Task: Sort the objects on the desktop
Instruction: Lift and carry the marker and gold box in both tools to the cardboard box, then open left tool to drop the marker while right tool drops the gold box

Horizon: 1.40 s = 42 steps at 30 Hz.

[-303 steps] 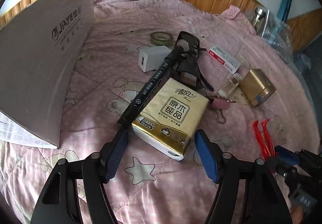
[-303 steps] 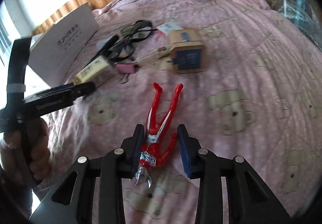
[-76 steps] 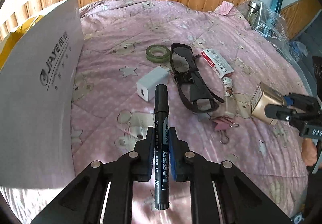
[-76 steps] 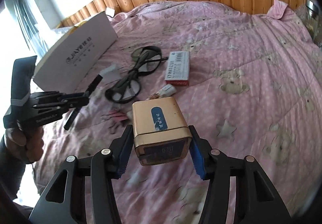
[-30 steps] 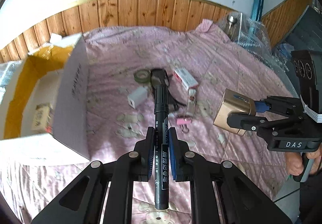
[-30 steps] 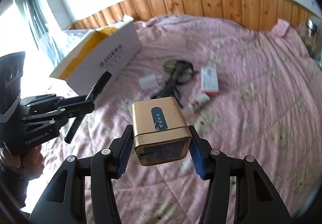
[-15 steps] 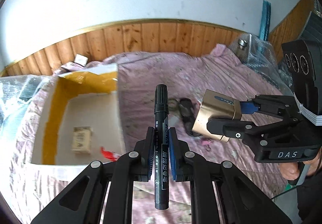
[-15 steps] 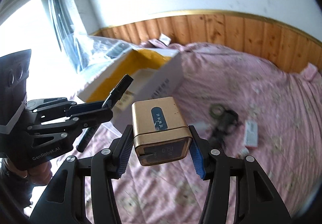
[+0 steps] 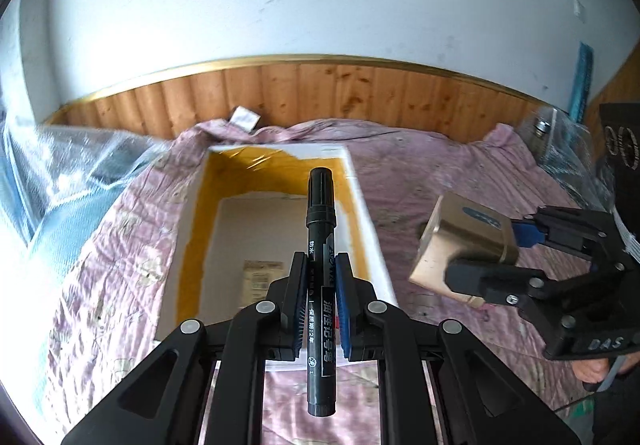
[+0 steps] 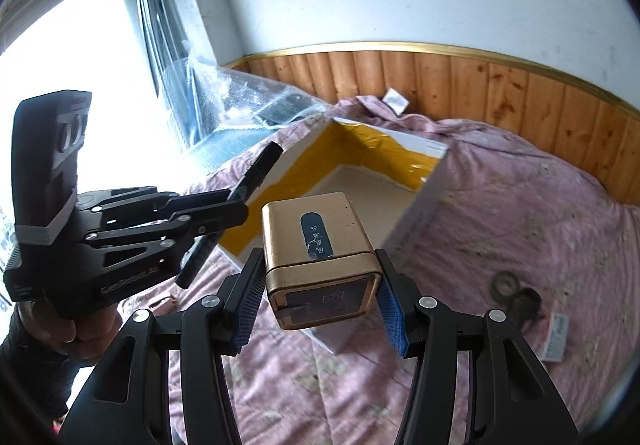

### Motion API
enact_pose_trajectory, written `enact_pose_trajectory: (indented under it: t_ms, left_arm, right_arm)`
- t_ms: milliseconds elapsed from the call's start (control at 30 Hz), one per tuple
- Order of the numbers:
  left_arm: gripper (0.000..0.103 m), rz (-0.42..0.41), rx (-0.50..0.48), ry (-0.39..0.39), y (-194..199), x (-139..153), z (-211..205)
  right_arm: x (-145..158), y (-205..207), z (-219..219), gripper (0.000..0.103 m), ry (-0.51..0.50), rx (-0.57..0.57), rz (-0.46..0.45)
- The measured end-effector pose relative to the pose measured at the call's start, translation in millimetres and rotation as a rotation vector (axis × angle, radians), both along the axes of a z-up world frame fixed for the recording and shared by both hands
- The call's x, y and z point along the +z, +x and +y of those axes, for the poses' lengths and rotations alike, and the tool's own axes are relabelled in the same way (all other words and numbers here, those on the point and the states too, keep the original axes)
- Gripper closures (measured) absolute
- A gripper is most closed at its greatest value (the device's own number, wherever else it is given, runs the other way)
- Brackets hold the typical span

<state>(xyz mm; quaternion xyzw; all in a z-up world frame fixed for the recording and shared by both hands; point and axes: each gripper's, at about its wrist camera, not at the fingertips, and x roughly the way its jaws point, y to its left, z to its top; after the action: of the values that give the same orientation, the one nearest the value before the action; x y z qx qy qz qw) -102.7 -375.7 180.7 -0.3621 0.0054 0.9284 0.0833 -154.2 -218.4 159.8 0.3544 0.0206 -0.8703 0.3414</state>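
The left tool (image 9: 320,285) pinches a black cylindrical permanent marker with white print (image 9: 320,245) at mid-barrel between its blue-padded fingers (image 9: 343,309), cap pointing forward. The marker is held in the air above the open white cardboard box with yellow-taped inner walls (image 9: 368,229), which sits on the bed's pink quilt with a bear pattern (image 9: 460,181). A small tan packet (image 9: 258,279) lies on the box floor.

The right tool (image 10: 320,301) clamps a gold square metal tin with a dark blue oval label (image 10: 320,245) between its blue pads, held in the air just beside the box's near right wall (image 10: 420,221). In the right wrist view, black-framed glasses (image 10: 528,299), a roll of tape (image 10: 504,283) and a small white-and-red carton (image 10: 558,337) lie on the quilt to the right, well apart from the box.
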Motion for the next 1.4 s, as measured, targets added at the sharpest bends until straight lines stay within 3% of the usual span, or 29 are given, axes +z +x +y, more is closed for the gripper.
enact_pose_trajectory:
  t_ms: [267,700,800,867,1067,1400]
  left_arm:
    - [0.089,-0.054,0.051,0.029,-32.1,-28.3,-33.0]
    - [0.089,-0.124,0.04,0.058,-80.2,-76.9,-51.9]
    - [0.082,-0.152,0.032,0.048,-82.8,-88.6,-50.3]
    - [0.071,-0.158,0.047,0.039,-84.0,-93.6,-50.0]
    - [0.065,-0.161,0.039,0.064,-80.0,-91.9,-49.1]
    - [0.06,-0.109,0.009,-0.028,-36.3,-70.0,-13.8]
  right_arm:
    - [-18.0,-22.1,-36.1,0.048,0.017,0.042,-0.024]
    - [-59.4,-53.2,-66.1,0.047,0.06,0.059,-0.087]
    - [-65.6,-57.6,-69.3,0.046,0.064,0.066,-0.101]
    - [-67.3,-59.6,-69.0,0.046,0.06,0.062,-0.102]
    - [-64.2,-58.4,-61.5,0.046,0.036,0.06,-0.108]
    - [-51.1,-26.3,-41.1,0.046,0.028,0.068,-0.102]
